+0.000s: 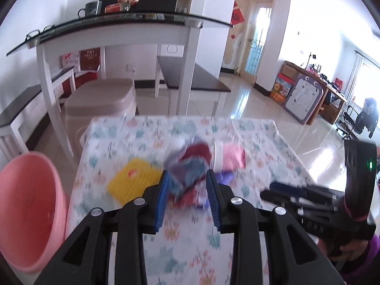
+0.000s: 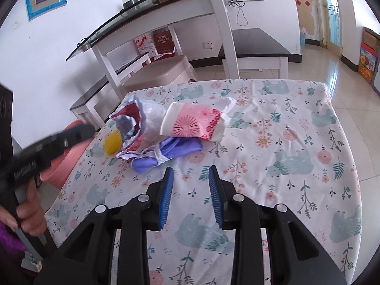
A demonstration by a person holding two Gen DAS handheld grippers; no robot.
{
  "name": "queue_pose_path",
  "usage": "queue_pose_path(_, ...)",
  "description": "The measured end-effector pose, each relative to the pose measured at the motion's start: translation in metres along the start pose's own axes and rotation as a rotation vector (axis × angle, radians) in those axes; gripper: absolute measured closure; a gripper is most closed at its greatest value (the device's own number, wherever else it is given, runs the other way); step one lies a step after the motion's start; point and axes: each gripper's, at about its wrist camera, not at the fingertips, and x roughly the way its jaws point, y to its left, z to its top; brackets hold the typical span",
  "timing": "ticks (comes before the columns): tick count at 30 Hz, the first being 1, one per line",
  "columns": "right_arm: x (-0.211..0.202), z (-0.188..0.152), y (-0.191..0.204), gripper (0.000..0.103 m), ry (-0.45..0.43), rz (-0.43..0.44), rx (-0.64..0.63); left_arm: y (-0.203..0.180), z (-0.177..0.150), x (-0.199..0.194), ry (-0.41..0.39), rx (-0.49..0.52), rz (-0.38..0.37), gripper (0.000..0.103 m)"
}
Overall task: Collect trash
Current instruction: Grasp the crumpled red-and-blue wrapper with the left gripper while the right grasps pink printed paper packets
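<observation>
My left gripper (image 1: 187, 178) has its blue pads on either side of a crumpled red and grey-blue wrapper (image 1: 190, 166); the view is blurred, so I cannot tell if it grips it. The same wrapper (image 2: 133, 123) shows in the right wrist view beside clear plastic (image 2: 153, 118), a pink and white paper cup (image 2: 194, 124) on its side, a purple wrapper (image 2: 163, 153) and a yellow item (image 2: 112, 143). The cup (image 1: 229, 155) and the yellow item (image 1: 134, 178) also show in the left wrist view. My right gripper (image 2: 191, 173) is open and empty, just in front of the purple wrapper.
A pink bin (image 1: 26, 211) stands on the floor left of the table with the floral cloth (image 2: 285, 166); it shows in the right wrist view too (image 2: 61, 166). Behind are a glass-topped white table (image 1: 118, 28), a beige stool (image 1: 102, 95) and dark benches (image 1: 194, 80).
</observation>
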Motion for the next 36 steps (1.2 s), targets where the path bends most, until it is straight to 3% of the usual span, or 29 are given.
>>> queue_pose_path(12, 0.004, 0.001, -0.019, 0.072, 0.011, -0.007, 0.038, 0.000, 0.008, 0.035, -0.002, 0.111, 0.017, 0.072)
queue_pose_path(17, 0.009, 0.003, -0.026, 0.072, 0.020, -0.006, 0.063, -0.002, 0.002, 0.045, 0.001, 0.143, 0.032, 0.087)
queue_pose_path(29, 0.021, 0.028, -0.031, 0.072, 0.002, 0.027, 0.085, 0.010, -0.001, 0.021, -0.046, 0.075, 0.006, 0.097)
queue_pose_path(36, 0.044, 0.050, -0.051, 0.072, 0.023, 0.098, 0.191, 0.023, -0.009, -0.004, -0.060, 0.003, 0.009, 0.098)
